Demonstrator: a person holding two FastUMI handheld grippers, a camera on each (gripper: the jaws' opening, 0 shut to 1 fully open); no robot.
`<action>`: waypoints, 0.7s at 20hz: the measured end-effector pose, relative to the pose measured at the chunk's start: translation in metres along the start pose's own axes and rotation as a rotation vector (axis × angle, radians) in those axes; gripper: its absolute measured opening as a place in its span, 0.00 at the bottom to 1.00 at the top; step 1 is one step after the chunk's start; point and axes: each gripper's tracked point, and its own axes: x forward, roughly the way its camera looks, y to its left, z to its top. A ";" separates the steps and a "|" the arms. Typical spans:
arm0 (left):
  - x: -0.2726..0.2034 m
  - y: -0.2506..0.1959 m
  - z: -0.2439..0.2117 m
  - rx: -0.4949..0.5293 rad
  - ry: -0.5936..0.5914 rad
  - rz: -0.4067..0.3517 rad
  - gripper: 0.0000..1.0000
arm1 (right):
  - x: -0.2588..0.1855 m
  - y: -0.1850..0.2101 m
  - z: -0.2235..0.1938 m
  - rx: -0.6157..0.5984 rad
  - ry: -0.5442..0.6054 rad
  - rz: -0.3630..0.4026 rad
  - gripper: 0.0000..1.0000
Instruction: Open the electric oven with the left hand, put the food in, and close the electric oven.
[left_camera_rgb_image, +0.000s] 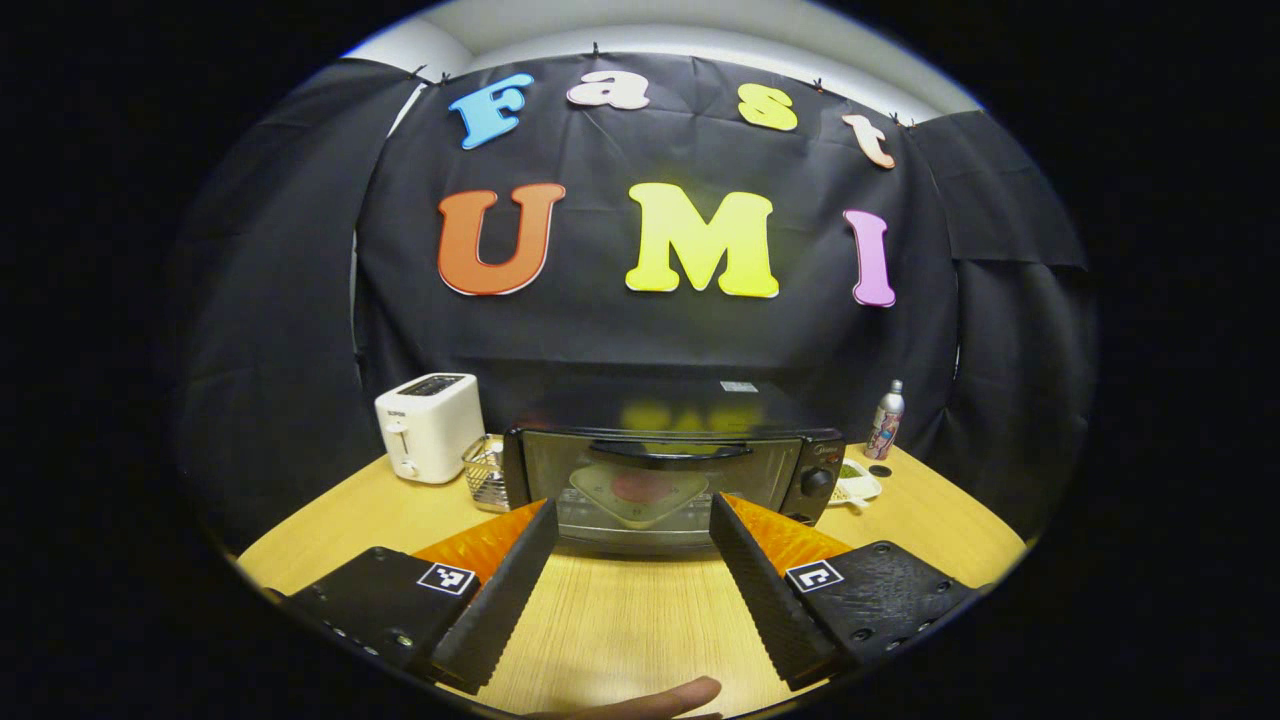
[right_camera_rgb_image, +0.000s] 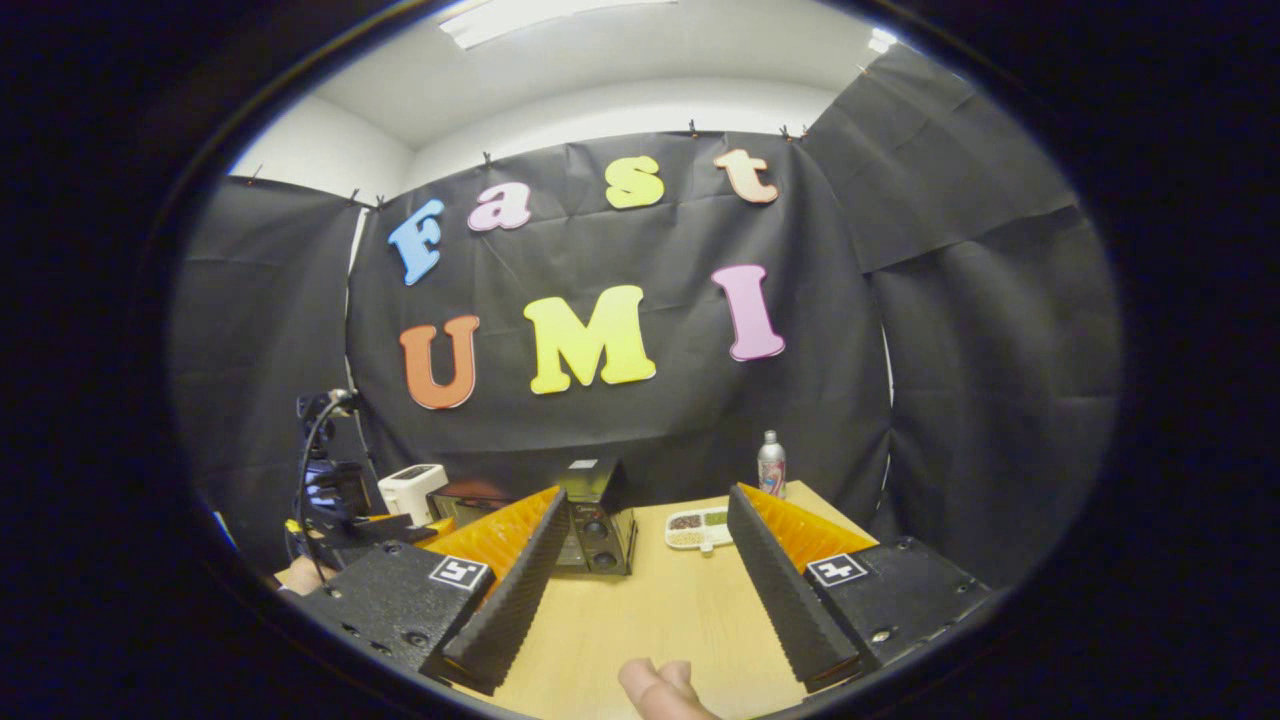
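Note:
The black electric oven (left_camera_rgb_image: 670, 480) stands on the wooden table (left_camera_rgb_image: 620, 620) with its glass door shut and the handle (left_camera_rgb_image: 670, 450) across the top. Through the glass I see a pale plate with a pinkish piece of food (left_camera_rgb_image: 640, 490). My left gripper (left_camera_rgb_image: 632, 510) is open just in front of the door, touching nothing. My right gripper (right_camera_rgb_image: 648, 500) is open and empty, farther back and to the right of the oven (right_camera_rgb_image: 595, 515). The left gripper and its cable (right_camera_rgb_image: 330, 500) appear at the left of the right gripper view.
A white toaster (left_camera_rgb_image: 430, 425) and a wire basket (left_camera_rgb_image: 487, 470) stand left of the oven. To its right lie a white compartment tray (left_camera_rgb_image: 855, 485), a small black cap (left_camera_rgb_image: 880, 470) and a bottle (left_camera_rgb_image: 885, 420). A fingertip (left_camera_rgb_image: 660, 700) shows at the bottom edge.

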 end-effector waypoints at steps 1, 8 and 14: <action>-0.018 -0.001 0.012 -0.006 -0.016 0.001 0.97 | -0.006 -0.003 0.008 -0.002 -0.010 -0.005 0.96; -0.144 0.016 0.080 0.062 -0.162 0.068 0.96 | -0.044 -0.012 0.045 -0.061 -0.097 -0.042 0.96; -0.212 0.012 0.085 0.053 -0.218 0.067 0.95 | -0.069 -0.005 0.050 -0.067 -0.132 -0.033 0.96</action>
